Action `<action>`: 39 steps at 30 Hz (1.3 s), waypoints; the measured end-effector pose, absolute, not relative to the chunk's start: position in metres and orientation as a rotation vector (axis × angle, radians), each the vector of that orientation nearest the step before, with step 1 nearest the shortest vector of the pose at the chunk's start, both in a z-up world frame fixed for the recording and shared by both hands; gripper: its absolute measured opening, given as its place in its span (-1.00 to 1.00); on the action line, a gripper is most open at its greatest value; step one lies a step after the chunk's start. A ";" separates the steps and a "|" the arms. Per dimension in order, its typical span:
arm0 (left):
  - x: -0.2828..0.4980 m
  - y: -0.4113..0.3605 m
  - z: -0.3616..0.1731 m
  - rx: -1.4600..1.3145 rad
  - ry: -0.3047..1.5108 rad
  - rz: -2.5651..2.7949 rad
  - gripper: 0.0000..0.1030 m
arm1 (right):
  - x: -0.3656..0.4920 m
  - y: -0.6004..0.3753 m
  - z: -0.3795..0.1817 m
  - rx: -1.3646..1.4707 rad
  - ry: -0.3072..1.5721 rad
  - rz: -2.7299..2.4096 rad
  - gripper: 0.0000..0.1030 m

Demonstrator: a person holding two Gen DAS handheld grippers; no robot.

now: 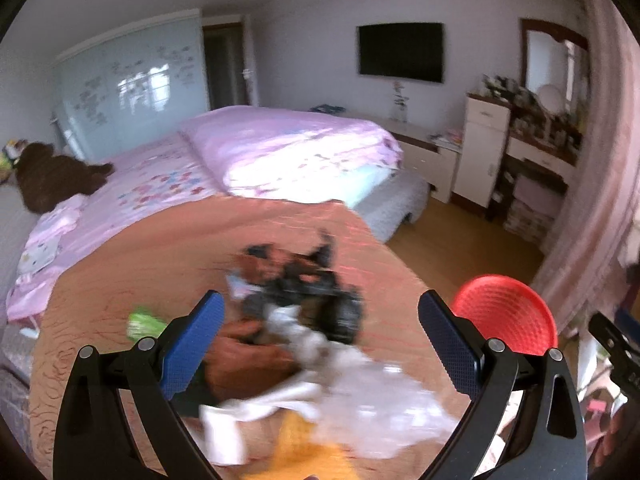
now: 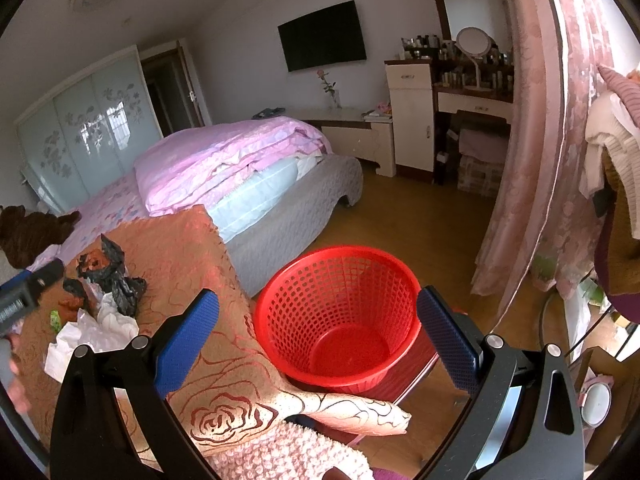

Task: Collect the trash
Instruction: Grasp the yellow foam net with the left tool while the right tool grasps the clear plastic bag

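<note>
Spread wide, the left gripper (image 1: pixel 320 334) is hanging over blurred trash (image 1: pixel 304 312) on the orange blanket (image 1: pixel 140 264); right gripper (image 2: pixel 318 330), jaws apart, is facing the red basket (image 2: pixel 340 316) beside the blanket's edge.

It was a home bedroom: a bed (image 2: pixel 240 168) with pink bedding, a wardrobe (image 2: pixel 88 128), wall TV (image 2: pixel 322 36) and dressing table (image 2: pixel 474 100).

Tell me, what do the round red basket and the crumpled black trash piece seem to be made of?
Round red basket: moulded plastic, judging by its glossy, even lattice of holes. Crumpled black trash piece: probably thin plastic film, such as a bag, given its shiny, sharp creases; I cannot be certain.
</note>
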State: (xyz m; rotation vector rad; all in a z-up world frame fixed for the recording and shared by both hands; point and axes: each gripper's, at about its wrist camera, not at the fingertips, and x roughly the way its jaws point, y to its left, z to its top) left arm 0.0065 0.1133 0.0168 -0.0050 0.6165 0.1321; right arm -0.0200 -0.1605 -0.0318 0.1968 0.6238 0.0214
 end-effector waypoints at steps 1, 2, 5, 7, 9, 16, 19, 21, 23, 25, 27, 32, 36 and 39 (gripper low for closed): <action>0.006 0.120 0.018 -0.016 0.616 0.144 0.82 | -0.020 -0.159 -0.033 0.197 0.628 0.026 0.87; 0.005 0.133 0.019 -0.035 0.617 0.161 0.82 | -0.021 -0.158 -0.034 0.197 0.632 0.031 0.87; -0.004 0.164 0.021 -0.084 0.619 0.208 0.82 | -0.018 -0.155 -0.035 0.203 0.650 0.060 0.87; -0.011 0.178 0.021 -0.103 0.620 0.229 0.82 | -0.017 -0.147 -0.037 0.198 0.663 0.090 0.87; -0.019 0.190 0.021 -0.118 0.622 0.251 0.82 | -0.014 -0.138 -0.038 0.190 0.681 0.134 0.87; -0.033 0.211 0.004 -0.152 0.664 0.272 0.82 | -0.014 -0.082 -0.041 0.103 0.718 0.358 0.87; -0.036 0.215 -0.001 -0.155 0.672 0.271 0.82 | -0.015 -0.050 -0.042 0.052 0.726 0.470 0.87; -0.038 0.216 -0.002 -0.155 0.673 0.271 0.82 | -0.014 -0.031 -0.045 0.023 0.742 0.533 0.87; -0.038 0.216 -0.003 -0.157 0.676 0.268 0.82 | -0.012 -0.012 -0.049 -0.004 0.761 0.587 0.87; -0.039 0.217 -0.006 -0.160 0.681 0.261 0.82 | -0.009 0.000 -0.053 -0.028 0.775 0.610 0.87; -0.043 0.219 -0.009 -0.161 0.684 0.258 0.82 | -0.005 0.008 -0.056 -0.041 0.794 0.627 0.81; -0.052 0.217 -0.012 -0.159 0.686 0.235 0.82 | 0.005 0.015 -0.064 -0.043 0.849 0.655 0.13; -0.056 0.203 -0.009 -0.140 0.679 0.186 0.82 | 0.004 0.011 -0.063 -0.036 0.845 0.657 -0.12; -0.058 0.186 -0.005 -0.114 0.673 0.137 0.82 | 0.003 -0.001 -0.057 -0.006 0.829 0.626 -0.13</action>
